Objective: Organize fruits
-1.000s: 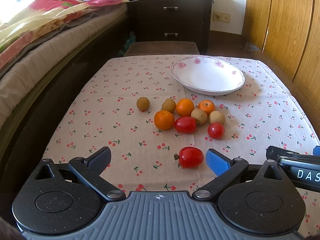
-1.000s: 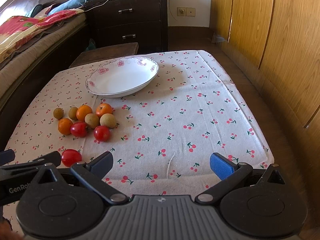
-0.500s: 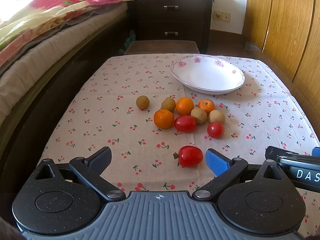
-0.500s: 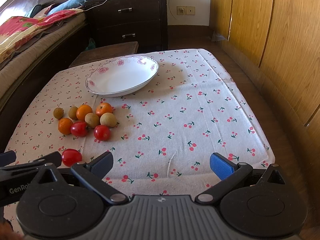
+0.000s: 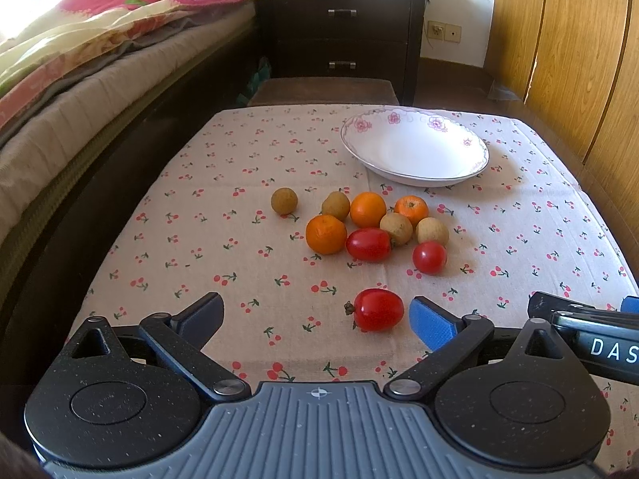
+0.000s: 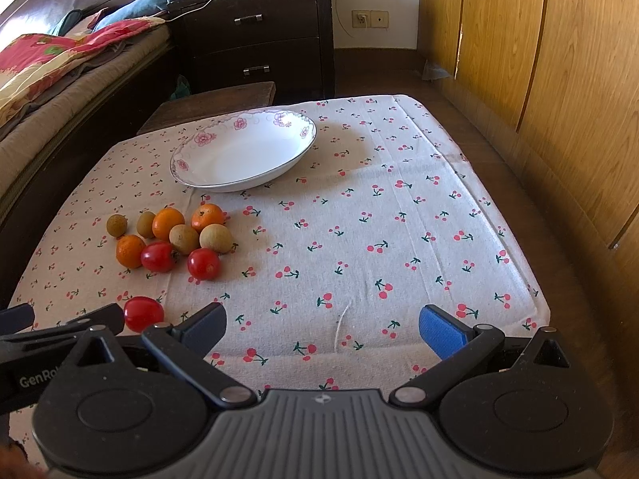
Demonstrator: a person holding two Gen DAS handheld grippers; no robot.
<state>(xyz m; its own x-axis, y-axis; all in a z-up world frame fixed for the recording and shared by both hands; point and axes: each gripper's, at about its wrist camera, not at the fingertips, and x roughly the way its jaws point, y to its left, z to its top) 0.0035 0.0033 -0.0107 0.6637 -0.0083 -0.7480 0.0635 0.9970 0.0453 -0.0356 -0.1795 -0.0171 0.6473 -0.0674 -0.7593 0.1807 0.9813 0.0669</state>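
Observation:
A white floral plate [image 5: 415, 151] stands empty at the far side of the cherry-print table; it also shows in the right wrist view [image 6: 243, 151]. In front of it lies a cluster of small oranges [image 5: 325, 234], red tomatoes [image 5: 368, 244] and brown longans [image 5: 284, 200]. One red tomato [image 5: 377, 309] lies alone near the front, just inside my left gripper's right fingertip. My left gripper [image 5: 317, 315] is open and empty, low over the cloth. My right gripper [image 6: 323, 325] is open and empty, over bare cloth right of the fruit [image 6: 203, 263].
A bed [image 5: 80, 72] runs along the left side. A dark drawer chest [image 5: 339, 36] and a low stool [image 5: 323, 92] stand behind the table. Wooden wardrobe doors [image 6: 539, 60] line the right. The table's right edge [image 6: 519, 247] drops to the floor.
Both grippers have edged slightly forward toward the fruit. The fruit and plate have not moved, and both grippers stay open.

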